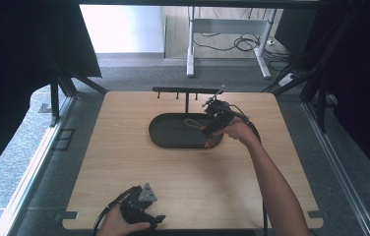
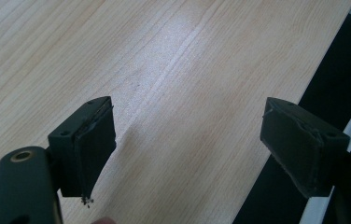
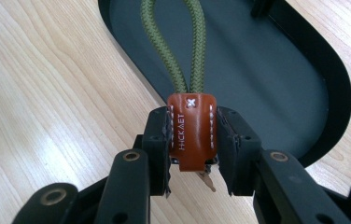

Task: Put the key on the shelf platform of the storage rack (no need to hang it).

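Observation:
My right gripper point(image 3: 193, 140) is shut on a brown leather tab point(image 3: 191, 135) of a key strap, both pads pressing its sides. An olive green cord loop point(image 3: 176, 42) runs from the tab out over a black oval tray point(image 3: 276, 70). In the high view the right gripper point(image 1: 211, 129) hovers at the tray's right end, with the cord loop point(image 1: 192, 123) lying over the tray point(image 1: 168, 132). A black rack with small hooks point(image 1: 185, 92) stands on a post behind the tray. My left gripper point(image 1: 143, 209) rests near the table's front edge; its jaws point(image 2: 187, 149) stand wide apart, nothing between them.
The wooden table point(image 1: 124, 162) has bare surface in front of and beside the tray. The left gripper sits close to the table's edge point(image 2: 276, 154), with dark floor beyond. A white desk frame point(image 1: 227, 44) with cables stands on the floor behind the table.

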Demonstrator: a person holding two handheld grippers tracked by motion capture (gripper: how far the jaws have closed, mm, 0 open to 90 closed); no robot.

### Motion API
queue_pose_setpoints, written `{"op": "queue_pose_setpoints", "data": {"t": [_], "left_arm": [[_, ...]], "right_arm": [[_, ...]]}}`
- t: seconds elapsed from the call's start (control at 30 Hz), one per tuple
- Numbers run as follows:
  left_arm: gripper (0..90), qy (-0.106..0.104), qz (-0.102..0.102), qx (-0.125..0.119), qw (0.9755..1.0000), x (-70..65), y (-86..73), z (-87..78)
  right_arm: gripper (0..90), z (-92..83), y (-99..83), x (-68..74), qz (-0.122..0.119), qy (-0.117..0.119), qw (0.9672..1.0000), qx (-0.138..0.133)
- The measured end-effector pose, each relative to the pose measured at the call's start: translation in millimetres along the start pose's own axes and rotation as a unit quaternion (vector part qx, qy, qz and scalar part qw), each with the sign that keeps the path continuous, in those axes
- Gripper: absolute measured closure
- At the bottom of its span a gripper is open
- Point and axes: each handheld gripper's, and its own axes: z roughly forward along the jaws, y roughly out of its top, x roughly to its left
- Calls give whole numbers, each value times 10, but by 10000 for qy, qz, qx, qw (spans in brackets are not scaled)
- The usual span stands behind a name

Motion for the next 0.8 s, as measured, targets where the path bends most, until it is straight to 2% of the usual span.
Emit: {"op": "queue_pose_setpoints", "data": {"t": [0.2,0.57,0.8], "left_arm": [[187,6,0,-6,10000,2,-1,-6],[187,35,-2,-25,10000,15,-6,-43],[187,46,-22,-49,10000,34,-16,-56]], "right_arm": [[669,40,31,-36,-6,-52,10000,31],[669,85,106,-161,120,-168,9998,31],[669,31,183,-226,228,-216,9994,-119]]}}
